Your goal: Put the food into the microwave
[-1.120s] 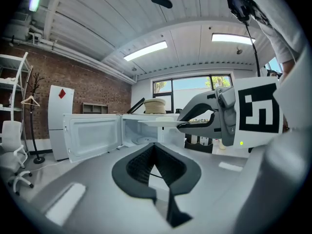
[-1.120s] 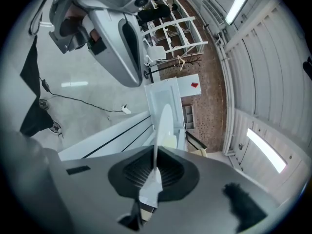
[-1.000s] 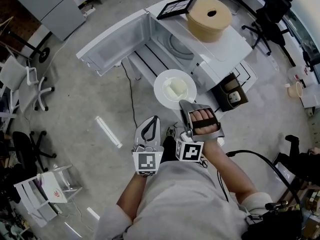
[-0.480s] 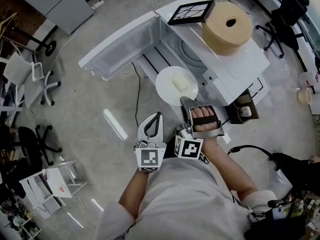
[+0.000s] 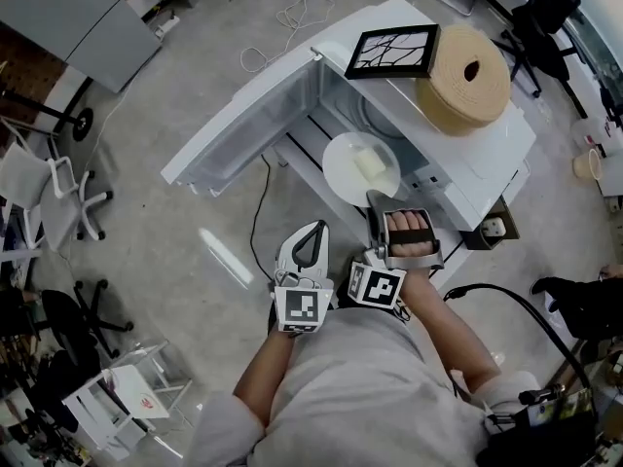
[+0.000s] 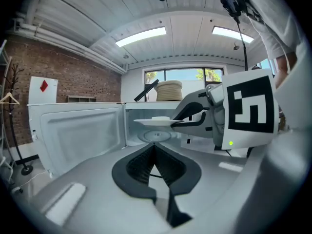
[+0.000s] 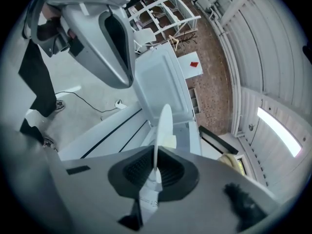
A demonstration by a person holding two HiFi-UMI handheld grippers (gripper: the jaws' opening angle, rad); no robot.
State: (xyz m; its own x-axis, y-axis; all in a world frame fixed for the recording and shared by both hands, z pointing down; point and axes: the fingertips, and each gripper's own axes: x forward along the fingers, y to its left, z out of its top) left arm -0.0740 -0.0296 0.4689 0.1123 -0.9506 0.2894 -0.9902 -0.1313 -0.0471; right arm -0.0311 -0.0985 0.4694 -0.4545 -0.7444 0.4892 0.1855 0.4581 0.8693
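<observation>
The microwave (image 5: 506,149) stands with its door (image 5: 243,129) swung fully open toward 9 o'clock, so the cavity is free for loading. A framed picture (image 5: 394,52) and a big roll (image 5: 467,86) lie on its top, out of the way.

The food (image 5: 370,163), a pale block, lies on a white plate (image 5: 343,168). The plate is in the air just at the mouth of the cavity and, as far as I can judge, not yet inside. It is kept level, probably so that the block does not slide off. In the left gripper view the glass turntable is visible behind and a little below it.

The right gripper (image 5: 376,198) grasps the plate at its near rim, at 6 o'clock of the plate. Its jaws are almost together, with only the thin rim pinched between the pads. This edge grip leaves the far part of the plate free to enter first.

The left gripper (image 5: 310,233) is at 9 o'clock of the right one. Its jaws are clenched together on nothing, and it touches neither plate nor door.
</observation>
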